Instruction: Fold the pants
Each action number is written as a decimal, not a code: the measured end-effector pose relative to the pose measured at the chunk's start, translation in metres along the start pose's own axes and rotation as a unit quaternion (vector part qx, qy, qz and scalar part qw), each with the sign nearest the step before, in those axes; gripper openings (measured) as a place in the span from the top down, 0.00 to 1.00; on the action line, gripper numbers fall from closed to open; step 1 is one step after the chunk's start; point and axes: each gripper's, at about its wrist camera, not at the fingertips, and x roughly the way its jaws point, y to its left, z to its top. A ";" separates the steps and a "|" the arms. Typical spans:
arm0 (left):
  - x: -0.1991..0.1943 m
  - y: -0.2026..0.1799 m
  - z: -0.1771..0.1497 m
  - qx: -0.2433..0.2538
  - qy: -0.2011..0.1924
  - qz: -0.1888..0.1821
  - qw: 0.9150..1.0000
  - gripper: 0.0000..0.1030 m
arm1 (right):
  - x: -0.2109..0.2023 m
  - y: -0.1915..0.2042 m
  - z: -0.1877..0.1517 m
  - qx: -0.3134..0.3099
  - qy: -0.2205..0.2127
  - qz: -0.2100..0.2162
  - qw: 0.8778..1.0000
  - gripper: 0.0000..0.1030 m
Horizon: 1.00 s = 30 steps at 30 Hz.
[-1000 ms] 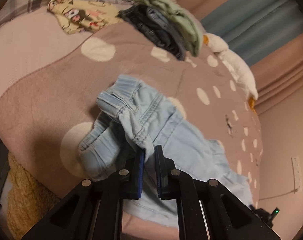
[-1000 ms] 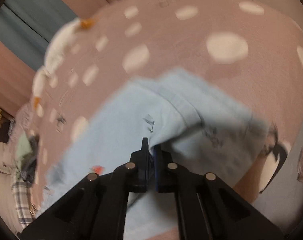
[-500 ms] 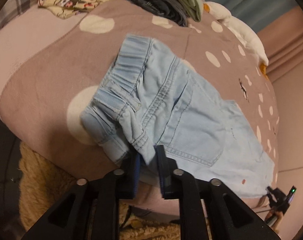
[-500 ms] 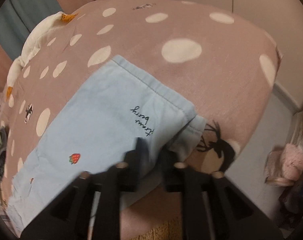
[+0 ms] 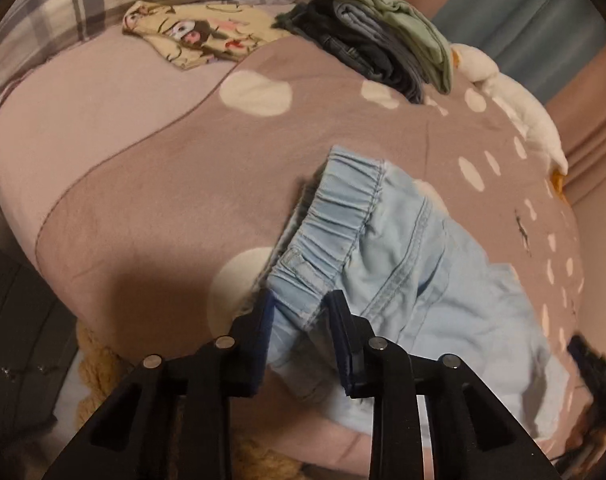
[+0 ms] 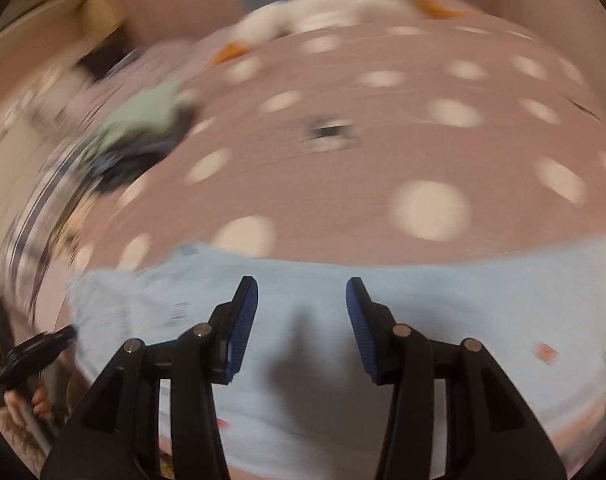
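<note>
Denim pants (image 5: pixel 415 264) lie flat beneath the parted left gripper (image 5: pixel 301 312) and parted right gripper (image 6: pixel 301 300)

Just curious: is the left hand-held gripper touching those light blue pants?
Cannot tell. The left wrist view shows the left hand-held gripper open with the pants waistband between its fingers, contact unclear.

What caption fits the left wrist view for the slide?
Left tongs open around the waistband of light-blue pants spread on a polka-dot blanket.

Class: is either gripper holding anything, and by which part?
Nothing is held: the left gripper is open around the pants waistband; the right gripper is open above them.
</note>
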 end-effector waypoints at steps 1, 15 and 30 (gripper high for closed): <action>-0.001 0.002 -0.002 -0.003 -0.003 -0.005 1.000 0.72 | 0.011 0.018 0.005 -0.022 0.009 0.011 1.000 0.56; -0.001 0.008 -0.003 -0.002 -0.002 -0.018 1.000 0.71 | 0.135 0.104 0.031 -0.132 0.125 0.046 0.982 0.92; -0.006 0.009 0.001 -0.010 0.003 -0.031 0.999 0.71 | 0.150 0.114 0.039 -0.126 0.091 -0.010 0.988 0.98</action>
